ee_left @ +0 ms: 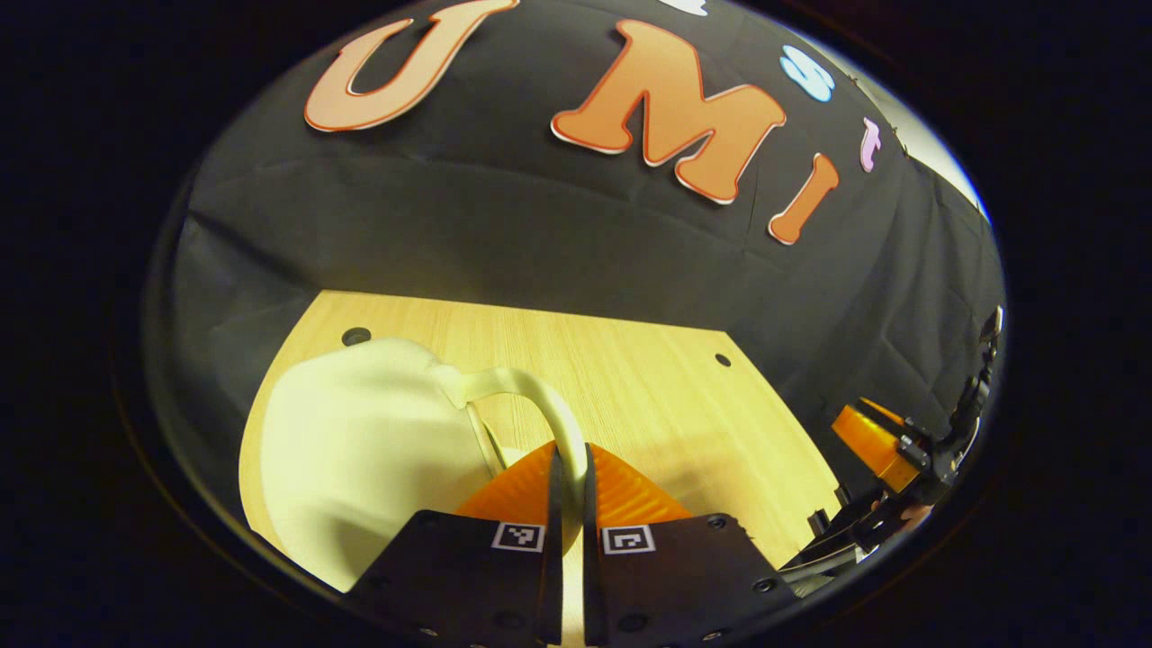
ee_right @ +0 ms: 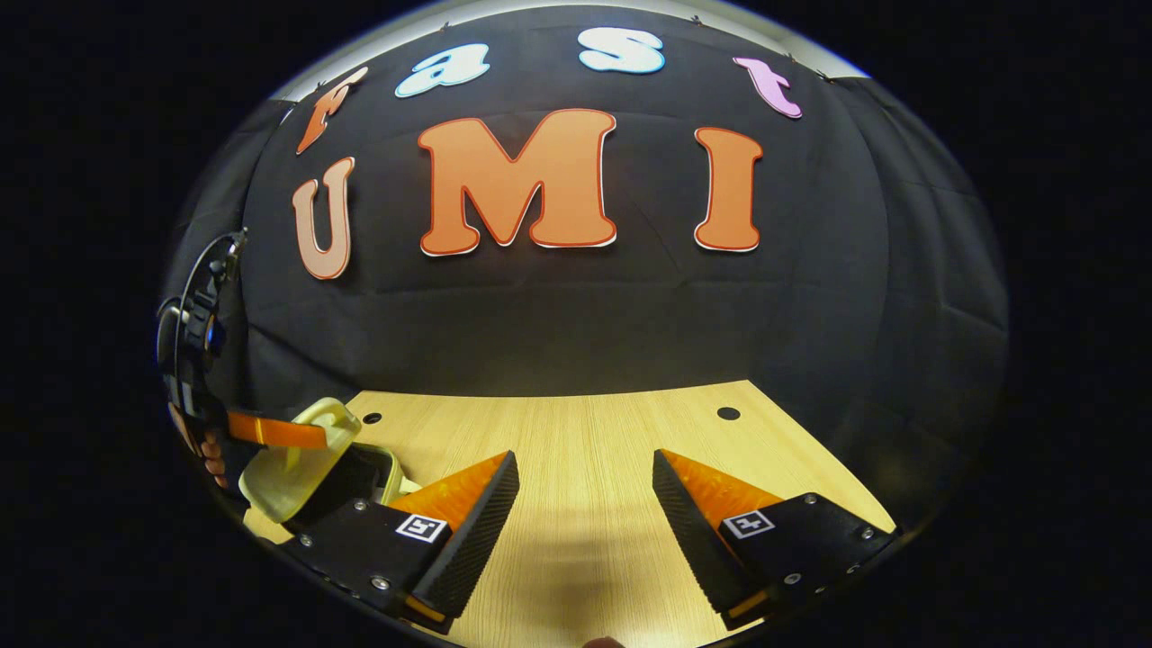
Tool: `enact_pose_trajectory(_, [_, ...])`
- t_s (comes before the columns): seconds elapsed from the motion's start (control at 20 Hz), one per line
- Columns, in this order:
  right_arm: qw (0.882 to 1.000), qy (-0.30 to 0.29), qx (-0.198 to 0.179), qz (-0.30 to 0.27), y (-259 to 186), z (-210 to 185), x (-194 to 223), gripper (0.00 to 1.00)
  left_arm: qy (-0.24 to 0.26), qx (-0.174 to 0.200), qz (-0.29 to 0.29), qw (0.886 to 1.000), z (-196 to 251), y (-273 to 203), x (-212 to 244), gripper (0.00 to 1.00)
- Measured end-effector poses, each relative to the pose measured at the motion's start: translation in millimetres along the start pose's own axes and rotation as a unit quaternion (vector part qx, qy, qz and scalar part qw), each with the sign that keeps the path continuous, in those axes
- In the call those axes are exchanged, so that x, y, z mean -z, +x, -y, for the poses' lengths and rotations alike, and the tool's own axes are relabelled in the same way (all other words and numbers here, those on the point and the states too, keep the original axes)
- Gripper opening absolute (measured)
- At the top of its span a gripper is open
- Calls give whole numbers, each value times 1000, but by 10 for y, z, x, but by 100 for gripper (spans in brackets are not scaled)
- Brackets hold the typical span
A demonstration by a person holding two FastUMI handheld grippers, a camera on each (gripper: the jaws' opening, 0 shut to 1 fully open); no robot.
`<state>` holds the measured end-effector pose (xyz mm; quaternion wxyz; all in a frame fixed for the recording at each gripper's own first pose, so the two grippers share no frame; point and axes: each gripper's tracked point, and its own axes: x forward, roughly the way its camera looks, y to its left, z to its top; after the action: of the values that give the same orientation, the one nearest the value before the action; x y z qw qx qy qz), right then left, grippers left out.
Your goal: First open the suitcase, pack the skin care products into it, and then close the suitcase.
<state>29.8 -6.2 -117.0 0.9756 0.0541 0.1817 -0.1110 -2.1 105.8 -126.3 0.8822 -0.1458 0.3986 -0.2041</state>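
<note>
In the left gripper view, the left hand-held gripper pinches the handle of the cream suitcase on the wooden surface. The right gripper view shows the right hand-held gripper wide open and empty, with the suitcase lid raised beyond.

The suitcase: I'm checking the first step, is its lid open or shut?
Partly open. In the right gripper view the suitcase lid is tilted up, dark gap beneath; the left tool pinches its handle.
</note>
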Motion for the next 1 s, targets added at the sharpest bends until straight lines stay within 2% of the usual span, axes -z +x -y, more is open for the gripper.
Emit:
enact_pose_trajectory(0.15, [1000,-1,4,-3,-27,149,-16,96,8,-4,-28,1000,85,193,240,9])
enact_pose_trajectory(0.4, [1000,-1,5,-11,-56,251,41,96,50,-40,-83,994,188,504,697,9])
enact_pose_trajectory(0.55, [1000,-3,4,-9,-65,280,41,96,47,-53,-99,992,196,509,872,25])
enact_pose_trajectory(0.65, [1000,-6,3,-4,-83,313,15,96,29,-51,-95,994,277,495,861,28])
enact_pose_trajectory(0.7, [1000,-6,4,0,-89,331,-5,96,28,-55,-90,994,294,471,861,39])
enact_pose_trajectory(0.85, [1000,3,-11,4,-104,317,-47,95,37,-67,-62,995,428,405,738,88])
enact_pose_trajectory(1.0, [999,11,-18,28,-116,333,-210,96,42,-89,6,995,560,236,379,97])
